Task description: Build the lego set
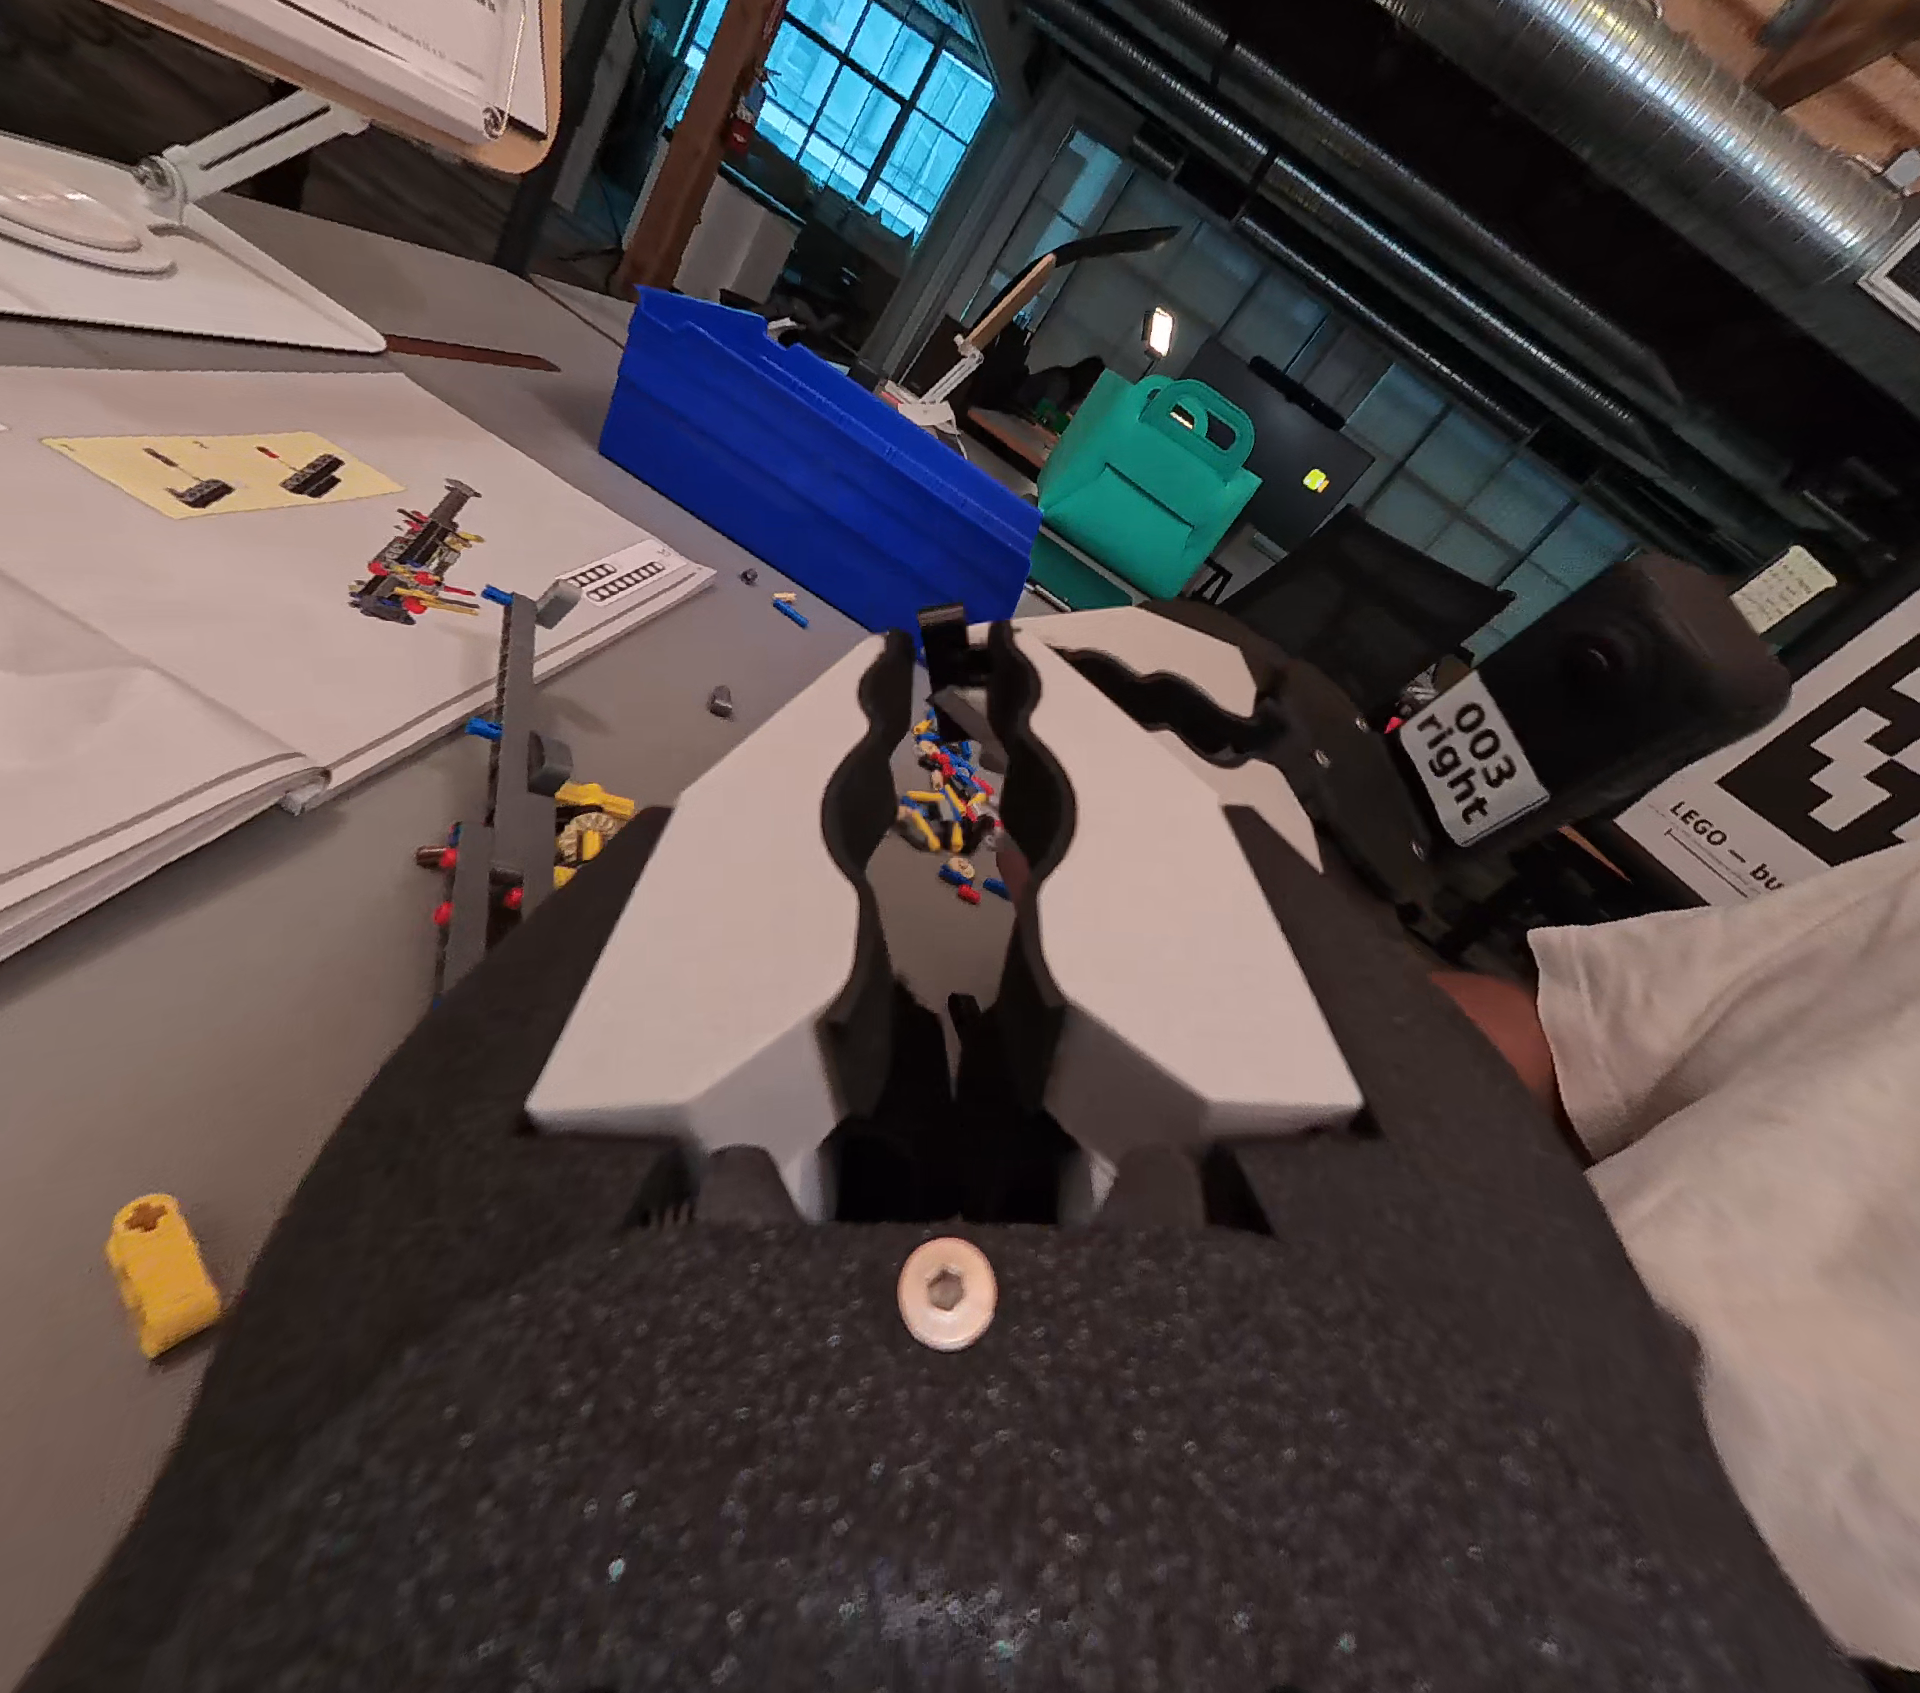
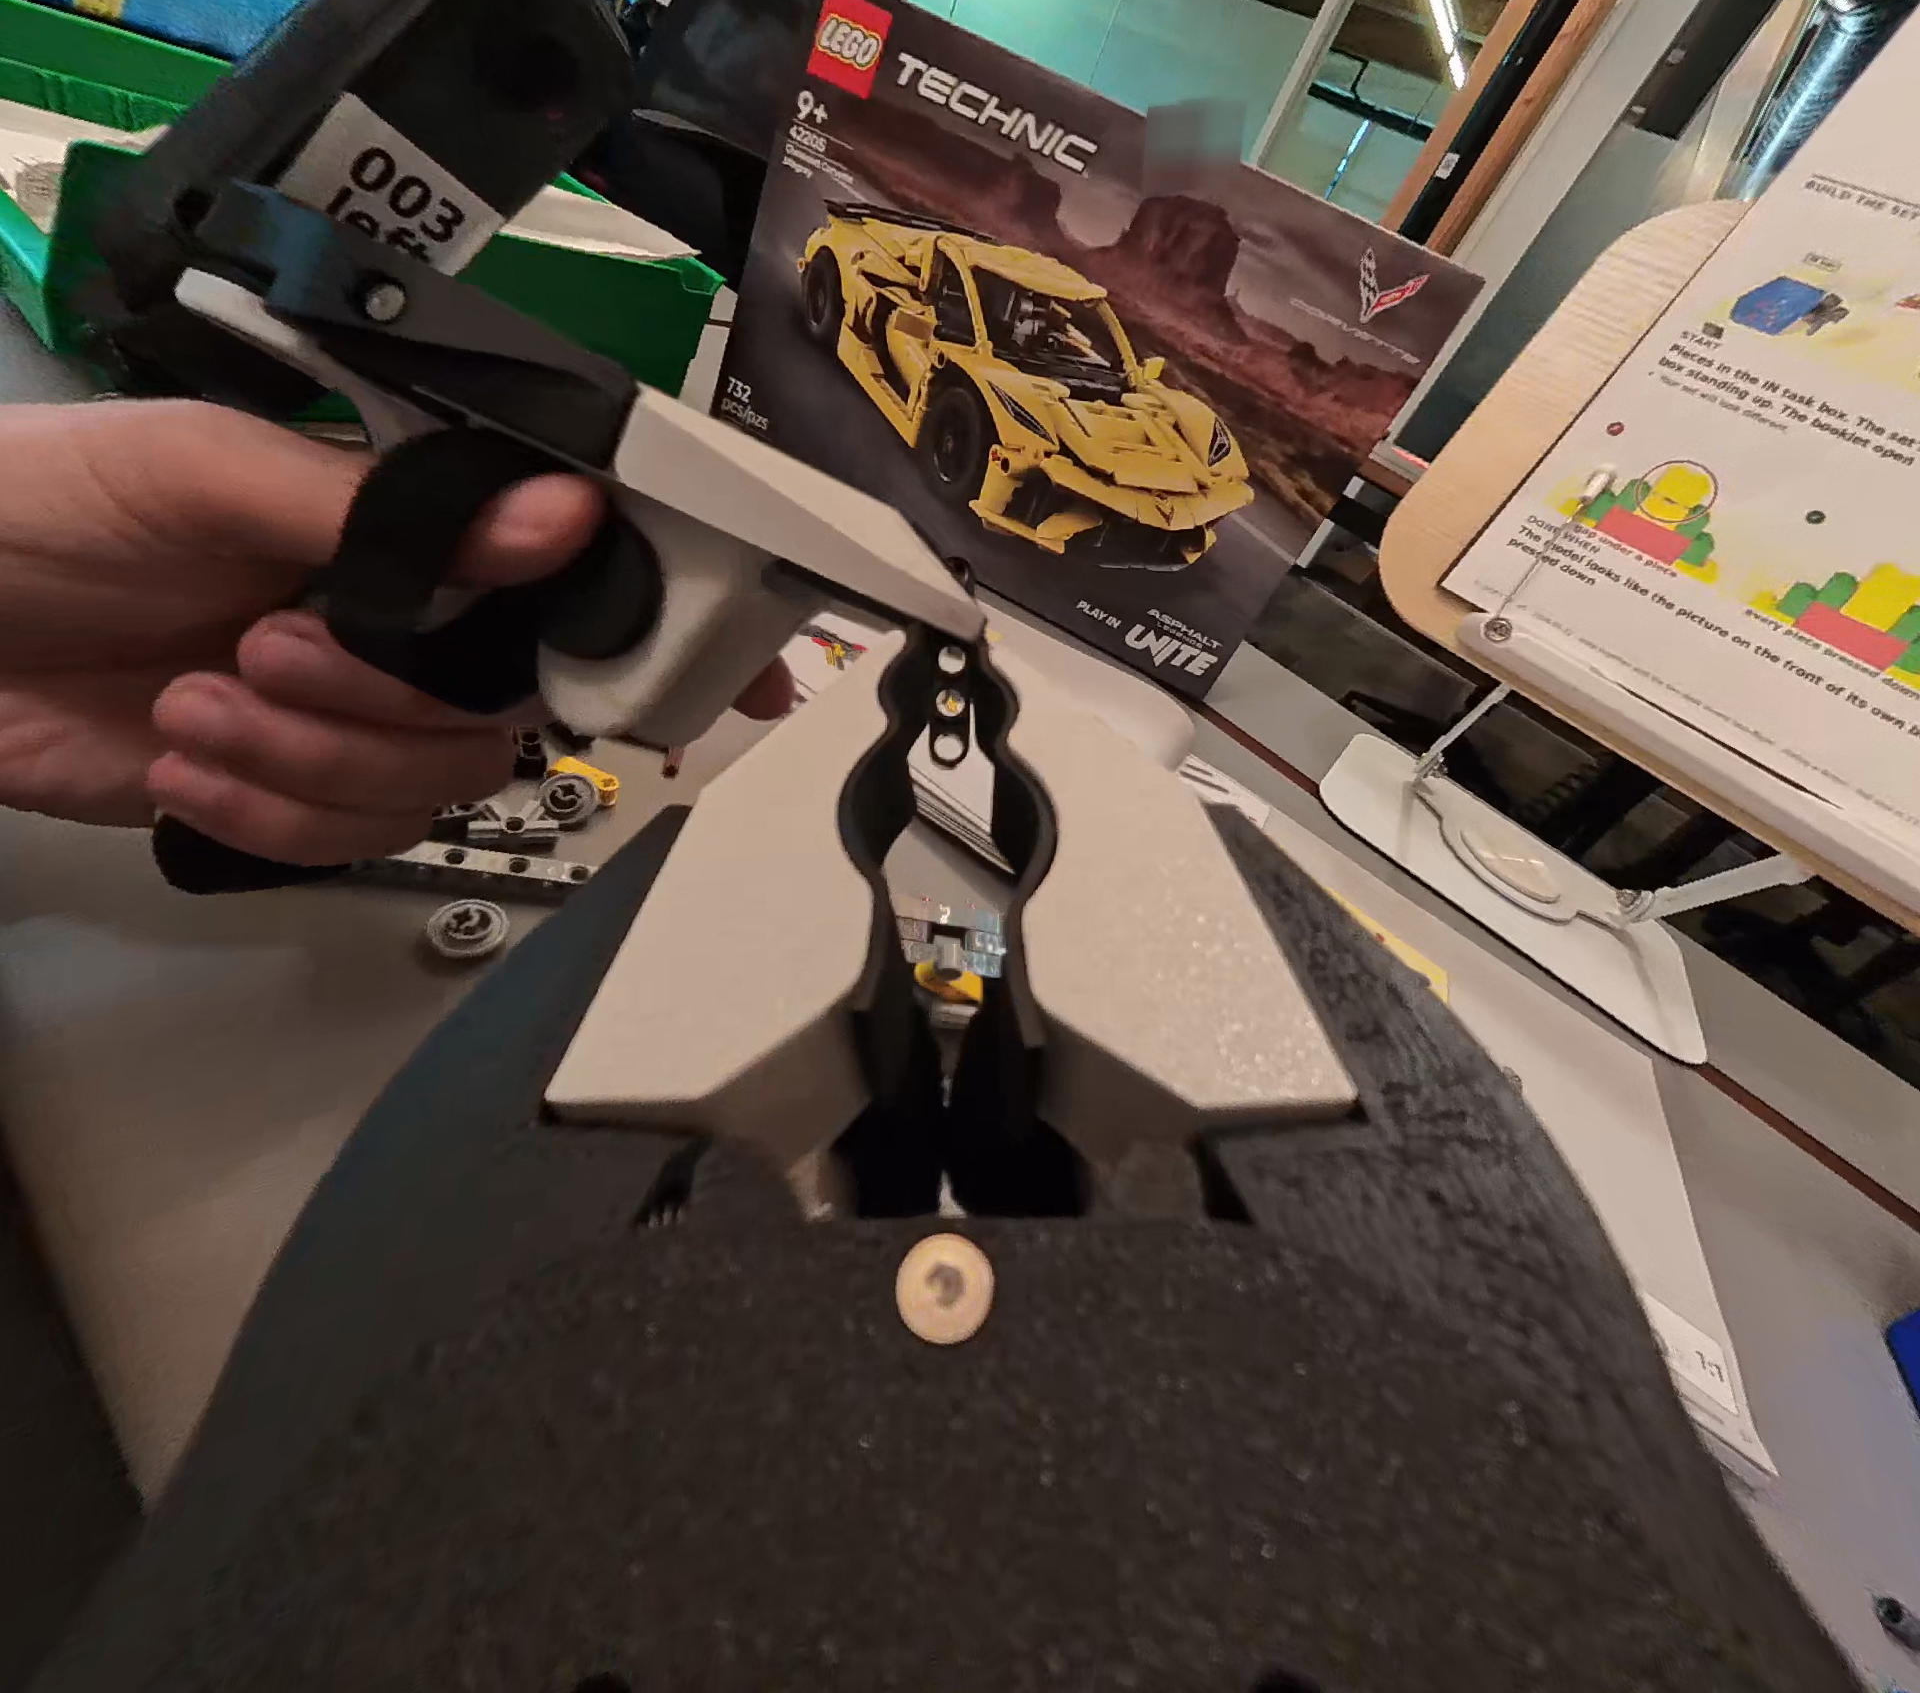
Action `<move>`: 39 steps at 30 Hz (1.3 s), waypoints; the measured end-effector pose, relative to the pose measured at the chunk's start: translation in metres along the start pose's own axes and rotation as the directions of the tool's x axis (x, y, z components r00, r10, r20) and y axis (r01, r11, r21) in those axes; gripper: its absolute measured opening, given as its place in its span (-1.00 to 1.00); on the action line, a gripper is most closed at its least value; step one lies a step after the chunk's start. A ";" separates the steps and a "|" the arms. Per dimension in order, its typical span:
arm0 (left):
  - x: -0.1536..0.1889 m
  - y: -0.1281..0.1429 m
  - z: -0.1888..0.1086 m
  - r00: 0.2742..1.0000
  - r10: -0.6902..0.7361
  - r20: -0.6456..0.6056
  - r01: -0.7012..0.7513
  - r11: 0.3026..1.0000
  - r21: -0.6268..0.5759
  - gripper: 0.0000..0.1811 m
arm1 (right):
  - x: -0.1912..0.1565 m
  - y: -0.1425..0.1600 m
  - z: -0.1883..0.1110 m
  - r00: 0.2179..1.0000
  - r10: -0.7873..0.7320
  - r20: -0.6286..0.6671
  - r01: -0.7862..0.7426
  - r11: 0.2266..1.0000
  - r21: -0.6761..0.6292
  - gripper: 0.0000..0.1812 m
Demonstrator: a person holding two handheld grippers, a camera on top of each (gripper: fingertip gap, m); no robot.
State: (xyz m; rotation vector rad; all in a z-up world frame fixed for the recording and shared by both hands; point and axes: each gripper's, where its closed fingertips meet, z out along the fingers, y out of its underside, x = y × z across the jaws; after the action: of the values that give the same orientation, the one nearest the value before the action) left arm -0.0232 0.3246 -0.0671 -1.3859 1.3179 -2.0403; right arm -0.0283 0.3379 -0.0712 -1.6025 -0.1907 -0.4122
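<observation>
My left gripper [image 1: 948, 648] is shut on the end of a small black beam [image 1: 940, 635], held up above the table. In the right wrist view my right gripper [image 2: 948, 672] is shut on the same black beam with round holes [image 2: 948, 713]. The left gripper's tip [image 2: 966, 620] meets the beam's top end from the left, with a hand [image 2: 156, 583] on its handle. The right gripper [image 1: 1122, 667] also shows in the left wrist view, coming in from the right, tip to tip. A long grey part-built assembly [image 1: 509, 770] lies on the table to the left.
A pile of small coloured pins [image 1: 951, 796] lies below the grippers. A yellow connector [image 1: 161, 1269], an open booklet [image 1: 208, 604], a blue bin [image 1: 810, 459], the set's box [image 2: 1039, 355], a green bin [image 2: 582, 293], loose parts [image 2: 540, 802] and an instruction stand [image 2: 1714, 500] surround them. My two grippers' fingertips are within a few centimetres of each other. From either gripper's tips it is about 15 centimetres to the yellow connector [image 1: 161, 1269].
</observation>
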 end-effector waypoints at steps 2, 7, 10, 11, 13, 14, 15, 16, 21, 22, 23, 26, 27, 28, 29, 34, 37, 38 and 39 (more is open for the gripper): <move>0.001 -0.001 0.000 1.000 -0.011 -0.008 0.011 1.000 0.012 -0.91 | 0.001 -0.001 0.000 1.000 -0.002 -0.010 0.002 1.000 0.007 -0.94; -0.003 -0.005 -0.007 0.999 -0.039 -0.035 0.040 0.999 0.009 -0.93 | -0.006 0.018 0.006 0.996 0.065 0.054 -0.060 0.995 -0.074 -0.74; 0.002 0.002 -0.004 0.998 -0.039 -0.057 0.038 0.999 -0.021 -0.93 | -0.007 0.013 0.006 0.996 0.063 0.059 -0.060 0.996 -0.061 -0.92; 0.003 0.001 -0.003 0.998 -0.026 -0.049 0.025 1.000 -0.018 -0.92 | -0.007 0.013 0.006 0.997 0.056 0.055 -0.052 0.997 -0.063 -0.92; 0.000 0.003 -0.002 1.000 0.020 -0.016 -0.020 1.000 -0.024 -0.92 | -0.006 0.016 0.006 0.995 0.082 0.061 -0.077 0.993 -0.087 -0.93; 0.000 0.002 -0.001 0.999 0.038 -0.002 -0.038 0.999 -0.019 -0.92 | -0.006 0.016 0.006 0.992 0.107 0.060 -0.102 0.991 -0.091 -0.93; 0.001 0.001 0.000 0.999 0.053 0.008 -0.052 0.999 -0.008 -0.92 | -0.004 0.014 0.006 0.992 0.118 0.051 -0.113 0.990 -0.087 -0.93; 0.002 -0.001 0.000 0.998 0.065 0.014 -0.065 0.998 0.004 -0.92 | -0.004 0.012 0.006 0.991 0.128 0.041 -0.124 0.989 -0.081 -0.93; 0.003 -0.008 0.000 0.995 0.094 0.037 -0.096 0.994 0.056 -0.91 | -0.005 0.005 0.009 0.952 0.305 0.024 -0.304 0.951 -0.049 -0.93; 0.003 -0.008 0.001 0.994 0.098 0.040 -0.100 0.993 0.057 -0.91 | -0.005 0.005 0.010 0.948 0.319 0.016 -0.318 0.947 -0.048 -0.93; 0.003 -0.008 0.001 0.994 0.104 0.042 -0.106 0.993 0.054 -0.91 | -0.005 0.005 0.009 0.952 0.307 0.010 -0.306 0.951 -0.046 -0.93; 0.001 -0.007 -0.002 0.987 0.143 0.070 -0.146 0.988 0.042 -0.91 | -0.007 0.006 0.012 0.961 0.276 0.009 -0.275 0.960 -0.052 -0.93; 0.000 -0.007 -0.003 0.986 0.148 0.074 -0.151 0.988 0.039 -0.92 | -0.007 0.006 0.013 0.962 0.274 0.010 -0.273 0.960 -0.054 -0.93; -0.001 -0.006 -0.004 0.983 0.163 0.083 -0.166 0.986 0.021 -0.92 | -0.009 0.008 0.013 0.961 0.275 0.023 -0.273 0.959 -0.073 -0.93; -0.005 -0.005 -0.006 0.974 0.195 0.117 -0.197 0.980 0.002 -0.92 | -0.010 0.013 0.012 0.958 0.282 0.056 -0.275 0.955 -0.106 -0.92; -0.032 -0.005 -0.026 0.839 0.445 0.313 -0.417 0.895 -0.155 -0.93 | 0.031 0.050 -0.042 0.906 0.345 0.244 -0.255 0.907 -0.336 -0.79; -0.030 0.003 -0.019 0.849 0.445 0.283 -0.408 0.894 -0.184 -0.92 | 0.030 0.111 -0.079 0.876 0.293 0.382 -0.033 0.828 -0.559 -0.62; -0.028 0.006 -0.017 0.852 0.447 0.272 -0.408 0.893 -0.190 -0.92 | 0.025 0.120 -0.086 0.858 0.289 0.426 0.008 0.820 -0.573 -0.65; -0.027 0.007 -0.015 0.848 0.459 0.267 -0.418 0.887 -0.196 -0.92 | 0.022 0.125 -0.089 0.843 0.286 0.456 0.032 0.818 -0.574 -0.69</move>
State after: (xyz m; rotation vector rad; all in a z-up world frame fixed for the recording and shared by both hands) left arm -0.0252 0.3474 -0.0893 -1.2435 1.4822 -1.3966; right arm 0.0248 0.2370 -0.1765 -2.2902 -0.3977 0.1211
